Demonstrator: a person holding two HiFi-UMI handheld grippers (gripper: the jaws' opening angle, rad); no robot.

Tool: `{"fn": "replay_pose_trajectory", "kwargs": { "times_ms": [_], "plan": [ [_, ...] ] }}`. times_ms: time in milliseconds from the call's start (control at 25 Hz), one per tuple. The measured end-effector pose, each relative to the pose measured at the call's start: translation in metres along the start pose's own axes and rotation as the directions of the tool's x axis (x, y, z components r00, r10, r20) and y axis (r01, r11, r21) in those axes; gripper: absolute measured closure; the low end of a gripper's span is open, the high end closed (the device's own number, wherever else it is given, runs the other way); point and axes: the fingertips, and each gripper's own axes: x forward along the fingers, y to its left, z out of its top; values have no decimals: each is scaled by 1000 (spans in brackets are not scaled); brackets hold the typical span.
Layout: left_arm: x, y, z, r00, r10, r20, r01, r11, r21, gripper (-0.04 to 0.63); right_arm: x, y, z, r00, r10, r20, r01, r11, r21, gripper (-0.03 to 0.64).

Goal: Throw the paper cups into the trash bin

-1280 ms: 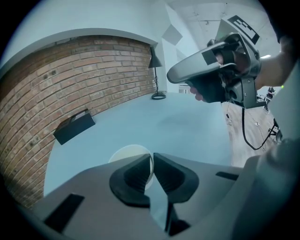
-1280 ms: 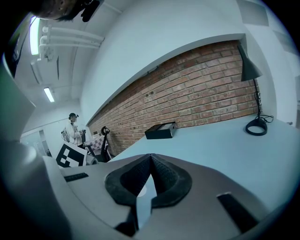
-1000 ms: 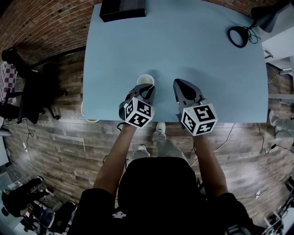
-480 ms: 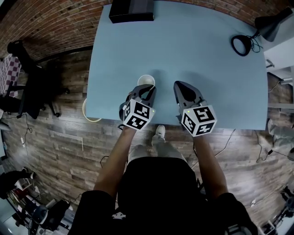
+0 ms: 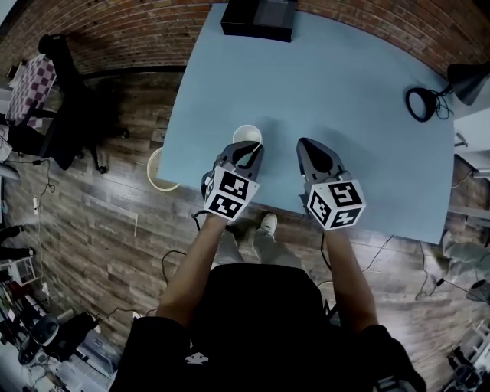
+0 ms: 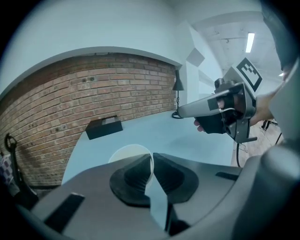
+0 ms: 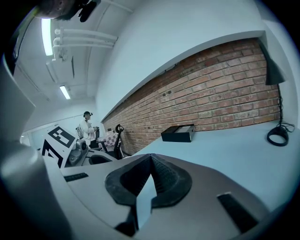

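A white paper cup (image 5: 246, 135) is at the near left part of the blue table (image 5: 360, 99). My left gripper (image 5: 246, 152) is shut on the cup's near rim. In the left gripper view the thin rim of the cup (image 6: 127, 153) runs down between the pads of my left gripper (image 6: 151, 158). My right gripper (image 5: 313, 150) hovers beside it to the right, shut with nothing in it, and its jaws meet in the right gripper view (image 7: 151, 157). The round trash bin (image 5: 159, 170) stands on the floor by the table's left edge, partly hidden under it.
A black box (image 5: 259, 17) lies at the table's far edge. A lamp base with its cable (image 5: 422, 103) is at the far right. An office chair (image 5: 65, 126) stands on the wooden floor to the left. A person (image 7: 87, 127) stands far off in the right gripper view.
The head view has swung left: the table now sits further right in the picture and more of the bin shows. The left gripper still holds the cup's rim; the right stays shut beside it.
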Motion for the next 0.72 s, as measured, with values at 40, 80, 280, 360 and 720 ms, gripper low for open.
{"fn": "replay_pose_trajectory", "kwargs": {
  "times_ms": [40,80,280,360,720],
  "plan": [
    [-5,3,0,1000,8,8,-8,1000,-13,568,1,4,1,1000,7,-1,-7,1000,-4,614],
    [-11,7,1,1000,16,16,-16,1000,-23,568,3,8,1,1000,14,-3,-14,1000,-8,614],
    [-38,28,5,997,68,41,-65,995,-75,568,16,30,5,999,46,-11,-46,998,-33,614],
    [-47,34,2,996,79,45,-75,993,-88,568,21,40,5,998,60,-18,-61,997,-41,614],
    [-101,74,-30,986,158,59,-147,976,-162,568,51,99,1,990,134,-51,-138,987,-82,613]
  ]
}}
